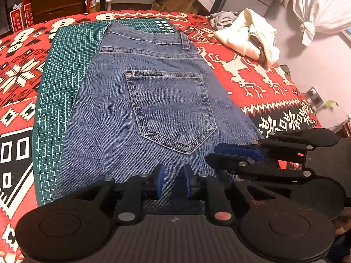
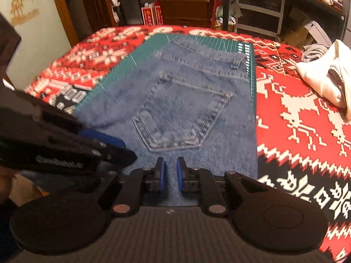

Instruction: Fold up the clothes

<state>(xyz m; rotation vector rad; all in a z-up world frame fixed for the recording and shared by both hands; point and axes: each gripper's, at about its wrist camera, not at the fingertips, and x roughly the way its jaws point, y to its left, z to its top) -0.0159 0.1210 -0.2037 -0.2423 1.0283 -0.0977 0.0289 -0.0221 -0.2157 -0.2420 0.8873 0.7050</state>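
Denim jeans (image 1: 140, 114) look heavy and floppy; I'd grip a thick hem. My left gripper (image 1: 172, 183) and right gripper (image 2: 170, 174) hover, jaws apart, empty.

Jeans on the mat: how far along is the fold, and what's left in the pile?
The jeans lie flat, back pocket up, on the green cutting mat, apparently folded leg over leg. Both the left gripper and right gripper sit open at the near edge, gripping nothing. Any further fold remains. A cream garment and grey garment wait unfolded on the patterned cloth.
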